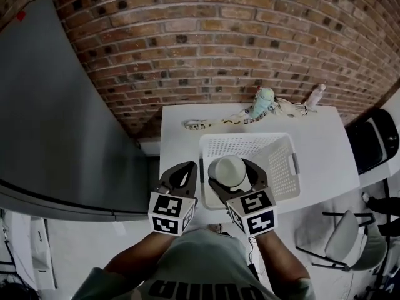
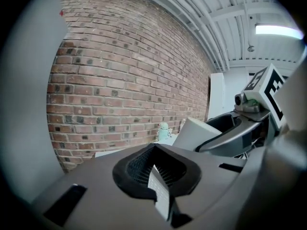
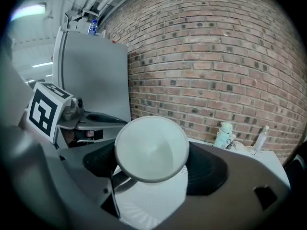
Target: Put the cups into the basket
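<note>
Jaws of right claw (image 1: 230,169) clamped on either side of white cup (image 3: 151,148), round end turned back toward the gripper camera, long axis roughly along the jaws; mouth or base, not to be told. Beneath it in the head view, near-left part of basket (image 1: 282,161), open top up: likely only a lowering and a release. Left claw (image 1: 182,175) pressed together on nothing, just beside the basket's left wall, over white counter (image 1: 325,144).

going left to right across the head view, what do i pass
grey cabinet → left gripper → cup → small bottle → black chair; the basket is left out because the cup overlaps it
</note>
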{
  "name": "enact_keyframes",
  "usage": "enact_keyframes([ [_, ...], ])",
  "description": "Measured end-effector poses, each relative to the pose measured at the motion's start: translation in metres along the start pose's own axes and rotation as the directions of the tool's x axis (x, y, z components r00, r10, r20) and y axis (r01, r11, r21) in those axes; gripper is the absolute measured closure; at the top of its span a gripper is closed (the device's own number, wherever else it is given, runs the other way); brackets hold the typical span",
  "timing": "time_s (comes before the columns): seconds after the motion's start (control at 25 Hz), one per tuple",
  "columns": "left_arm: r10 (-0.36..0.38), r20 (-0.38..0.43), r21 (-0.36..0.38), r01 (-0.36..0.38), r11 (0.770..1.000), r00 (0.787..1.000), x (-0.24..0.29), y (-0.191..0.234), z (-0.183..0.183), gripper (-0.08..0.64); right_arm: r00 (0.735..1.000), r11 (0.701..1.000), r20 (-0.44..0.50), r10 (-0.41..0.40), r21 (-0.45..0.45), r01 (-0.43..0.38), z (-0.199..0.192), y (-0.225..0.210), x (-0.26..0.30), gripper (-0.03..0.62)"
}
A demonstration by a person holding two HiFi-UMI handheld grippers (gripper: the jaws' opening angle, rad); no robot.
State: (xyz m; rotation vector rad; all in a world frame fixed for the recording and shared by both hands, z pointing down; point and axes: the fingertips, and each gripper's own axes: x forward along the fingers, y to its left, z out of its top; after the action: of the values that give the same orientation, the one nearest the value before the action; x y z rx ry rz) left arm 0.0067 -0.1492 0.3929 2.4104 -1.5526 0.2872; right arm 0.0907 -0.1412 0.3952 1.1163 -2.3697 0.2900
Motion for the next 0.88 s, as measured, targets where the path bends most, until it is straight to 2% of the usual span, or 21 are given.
enact_keyframes([
  [0.16,0.024,-0.016,0.002,-0.024,1.000,1.000,0.011,-0.004,0.000,0.557,0.996,0.993,-0.039,0.078,-0.082,-0.081,-0.006,-0.016,0.009,0.189],
  [0.28,0.049,-0.030,0.000,-0.049,0.999,0.998,0.017,-0.003,0.000,0.557,0.986,0.975,-0.075,0.148,-0.155,-0.158,-0.012,-0.022,0.018,0.189],
  [0.52,0.089,-0.060,-0.007,-0.090,0.996,0.994,0.027,-0.005,-0.001,0.557,0.948,0.917,-0.161,0.276,-0.252,-0.310,-0.031,-0.019,0.034,0.189],
  [0.88,0.140,-0.100,-0.018,-0.142,0.990,0.985,0.039,-0.004,-0.007,0.557,0.874,0.818,-0.281,0.397,-0.323,-0.475,-0.071,-0.019,0.057,0.189],
])
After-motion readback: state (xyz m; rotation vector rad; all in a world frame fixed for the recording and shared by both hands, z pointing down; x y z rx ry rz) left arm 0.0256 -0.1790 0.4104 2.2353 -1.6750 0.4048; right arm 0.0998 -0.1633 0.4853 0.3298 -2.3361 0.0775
